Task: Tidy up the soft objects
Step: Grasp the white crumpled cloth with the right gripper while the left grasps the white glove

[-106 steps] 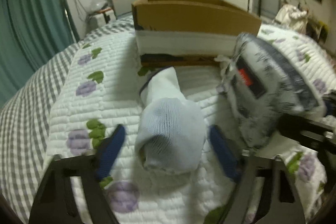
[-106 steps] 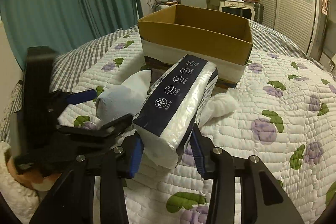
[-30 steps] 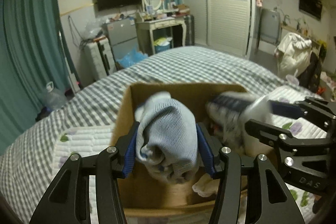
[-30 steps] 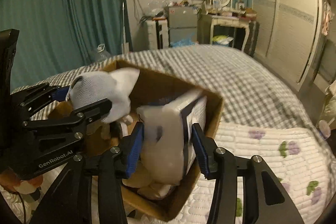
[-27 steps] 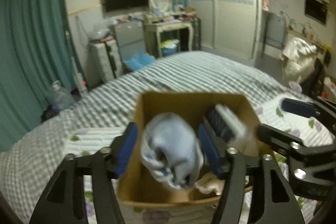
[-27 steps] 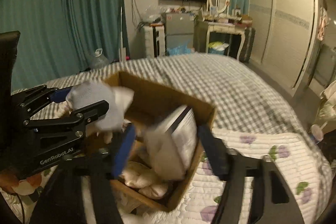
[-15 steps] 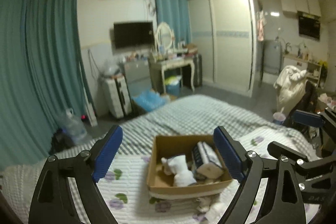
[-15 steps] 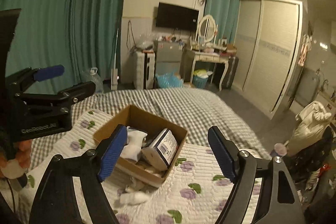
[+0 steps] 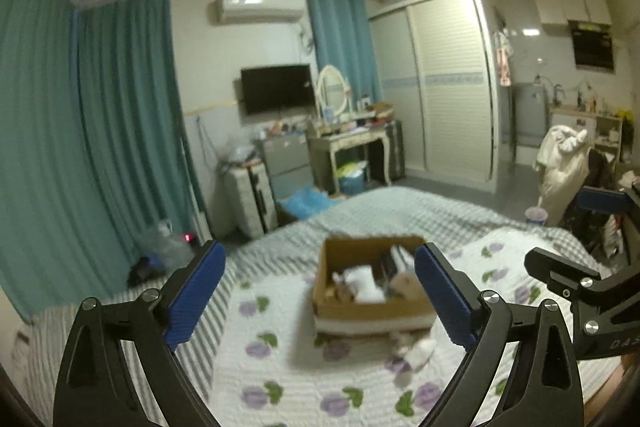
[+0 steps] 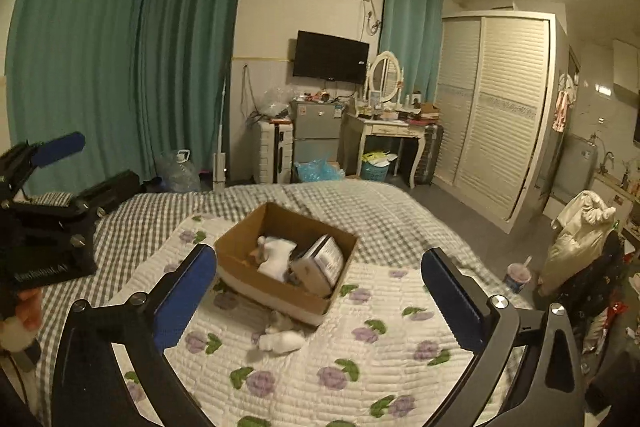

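A cardboard box (image 10: 276, 291) stands on the floral quilt, also in the left wrist view (image 9: 372, 311). Inside it lie a white sock (image 10: 276, 255) and a tissue pack (image 10: 326, 261); both show in the left wrist view, the sock (image 9: 362, 285) and the pack (image 9: 396, 261). A small white soft object (image 10: 280, 339) lies on the quilt in front of the box, also seen from the left (image 9: 418, 349). My left gripper (image 9: 320, 301) and right gripper (image 10: 320, 297) are both open, empty, high above and well back from the box.
The bed has a floral quilt (image 10: 360, 367) over a grey checked sheet (image 10: 360, 211). Beyond it stand teal curtains (image 10: 120, 67), a TV (image 10: 330, 57), a dresser (image 10: 392, 131), a wardrobe (image 10: 496, 115) and a chair with clothes (image 10: 580, 227).
Both grippers let go of the sock and the tissue pack into the box, opened wide and pulled up and back; the box now looks small and far.
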`<state>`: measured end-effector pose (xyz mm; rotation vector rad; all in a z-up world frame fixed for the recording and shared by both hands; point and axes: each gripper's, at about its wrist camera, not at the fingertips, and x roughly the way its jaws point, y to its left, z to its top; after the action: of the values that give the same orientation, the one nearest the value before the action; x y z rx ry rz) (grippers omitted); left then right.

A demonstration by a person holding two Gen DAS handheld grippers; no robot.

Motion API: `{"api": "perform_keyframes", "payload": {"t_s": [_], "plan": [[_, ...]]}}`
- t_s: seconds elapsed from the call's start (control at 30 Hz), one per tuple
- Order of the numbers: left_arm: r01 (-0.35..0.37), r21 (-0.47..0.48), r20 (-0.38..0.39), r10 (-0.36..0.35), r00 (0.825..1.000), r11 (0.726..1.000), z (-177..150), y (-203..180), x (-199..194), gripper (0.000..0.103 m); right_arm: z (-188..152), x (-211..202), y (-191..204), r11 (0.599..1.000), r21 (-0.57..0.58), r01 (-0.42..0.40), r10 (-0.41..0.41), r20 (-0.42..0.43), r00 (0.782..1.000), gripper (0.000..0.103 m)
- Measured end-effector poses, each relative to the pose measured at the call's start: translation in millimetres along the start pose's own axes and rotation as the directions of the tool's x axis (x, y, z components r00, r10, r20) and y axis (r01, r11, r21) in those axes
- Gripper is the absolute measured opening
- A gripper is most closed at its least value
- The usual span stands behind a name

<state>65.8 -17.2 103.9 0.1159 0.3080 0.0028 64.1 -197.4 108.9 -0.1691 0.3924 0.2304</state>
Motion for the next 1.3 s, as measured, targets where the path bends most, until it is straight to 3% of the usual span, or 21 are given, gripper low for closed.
{"api": "perform_keyframes", "payload": {"t_s": [0.2, 0.47, 0.57, 0.7, 0.77, 1.03, 1.1, 1.13, 1.2, 1.3], "plan": [[0.011, -0.079, -0.1, -0.019, 0.995, 0.997, -61, 13, 42, 0.097, -48, 37, 21, 0.999, -0.041, -0.027, 0.025, -0.028, 0.999, 0.103], [0.008, -0.098, -0.235, -0.031, 0.972, 0.995, -139, 12, 103, 0.097, -130, 135, 26, 0.995, -0.022, -0.093, 0.088, -0.188, 0.978, 0.102], [0.005, -0.091, -0.286, -0.031, 0.958, 0.996, -161, 11, 121, 0.097, -159, 169, 25, 0.995, 0.021, -0.097, 0.099, -0.244, 0.965, 0.094], [-0.007, -0.08, -0.338, -0.021, 0.941, 0.997, -179, 9, 133, 0.097, -187, 202, 15, 0.985, 0.148, -0.092, 0.134, -0.299, 0.945, 0.09], [-0.009, -0.081, -0.35, -0.02, 0.936, 0.997, -184, 9, 137, 0.097, -195, 214, 18, 0.988, 0.129, -0.087, 0.125, -0.324, 0.938, 0.082], [-0.004, -0.071, -0.365, -0.022, 0.931, 0.997, -194, 4, 144, 0.097, -196, 242, 13, 0.983, 0.151, -0.1, 0.147, -0.34, 0.929, 0.082], [-0.004, -0.057, -0.373, -0.018, 0.927, 0.998, -196, 1, 146, 0.097, -195, 248, 11, 0.984, 0.142, -0.107, 0.15, -0.346, 0.926, 0.065], [-0.005, -0.048, -0.379, -0.013, 0.925, 0.999, -198, -2, 147, 0.097, -194, 250, 12, 0.982, 0.147, -0.116, 0.162, -0.349, 0.923, 0.042], [0.007, -0.042, -0.384, -0.023, 0.923, 0.999, -198, -6, 147, 0.097, -196, 249, 9, 0.978, 0.159, -0.133, 0.182, -0.35, 0.919, 0.04], [0.029, -0.034, -0.385, -0.04, 0.922, 0.999, -195, -20, 148, 0.097, -195, 236, 3, 0.979, 0.159, -0.13, 0.175, -0.318, 0.932, 0.037]]}}
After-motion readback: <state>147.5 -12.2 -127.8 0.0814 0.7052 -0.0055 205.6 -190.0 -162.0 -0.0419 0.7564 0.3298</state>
